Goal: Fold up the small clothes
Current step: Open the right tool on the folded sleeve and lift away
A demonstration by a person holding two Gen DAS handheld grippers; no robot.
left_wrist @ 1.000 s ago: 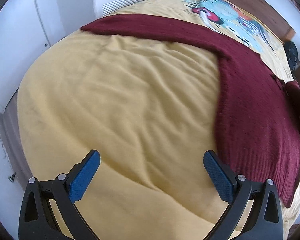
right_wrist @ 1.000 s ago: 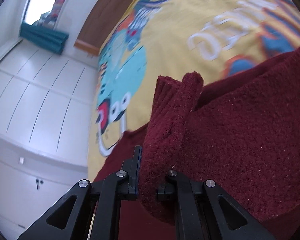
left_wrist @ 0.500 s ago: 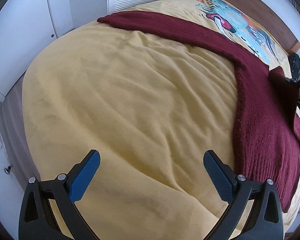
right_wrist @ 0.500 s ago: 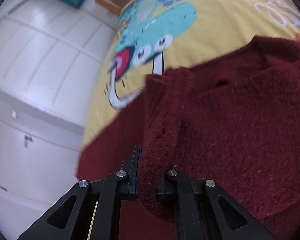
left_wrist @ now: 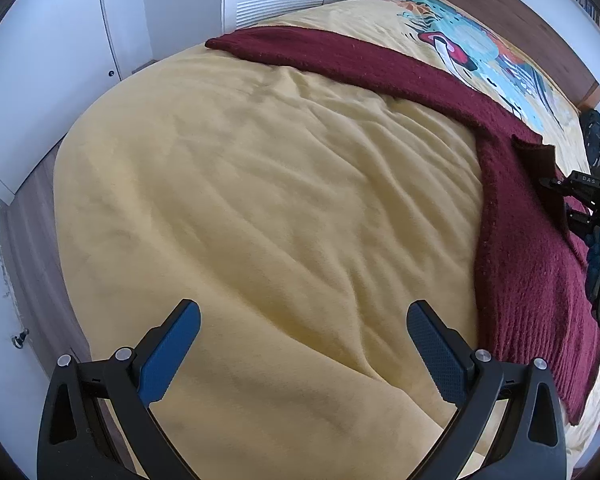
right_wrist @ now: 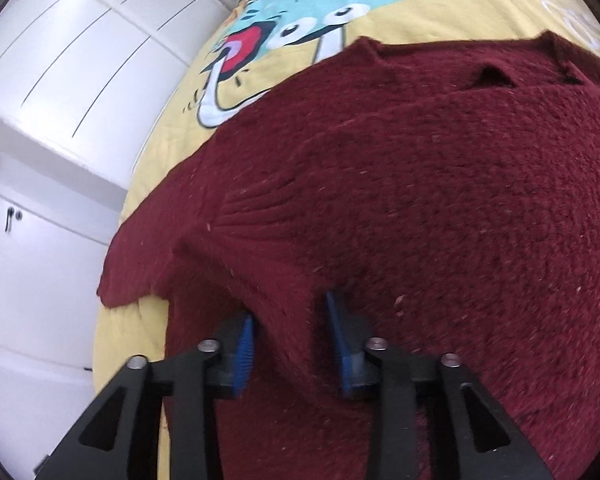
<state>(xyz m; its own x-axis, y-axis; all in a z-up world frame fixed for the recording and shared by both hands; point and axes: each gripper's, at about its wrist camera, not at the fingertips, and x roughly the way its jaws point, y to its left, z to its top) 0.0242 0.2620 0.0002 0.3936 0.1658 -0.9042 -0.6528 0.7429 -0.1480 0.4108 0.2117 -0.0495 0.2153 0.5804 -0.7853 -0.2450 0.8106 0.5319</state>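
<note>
A dark red knitted sweater (left_wrist: 512, 216) lies on the yellow bed cover (left_wrist: 260, 208), one sleeve stretched toward the far left edge. My left gripper (left_wrist: 300, 340) is wide open and empty above bare cover, left of the sweater's body. My right gripper (right_wrist: 290, 332) rests low on the sweater (right_wrist: 420, 184); its blue-padded jaws have parted a little, with a ridge of knit still between them, and the folded-over sleeve lies flat on the body. The right gripper also shows at the right edge of the left wrist view (left_wrist: 580, 200).
A cartoon print (right_wrist: 300, 12) covers the head end of the cover. White wardrobe doors (right_wrist: 60, 80) stand beside the bed. A wooden headboard (left_wrist: 512, 16) is at the far end. Wooden floor (left_wrist: 28, 248) shows left of the bed.
My right gripper carried the sleeve over onto the sweater's body, lowered it flat and parted its jaws. My left gripper stayed open and drifted back a little.
</note>
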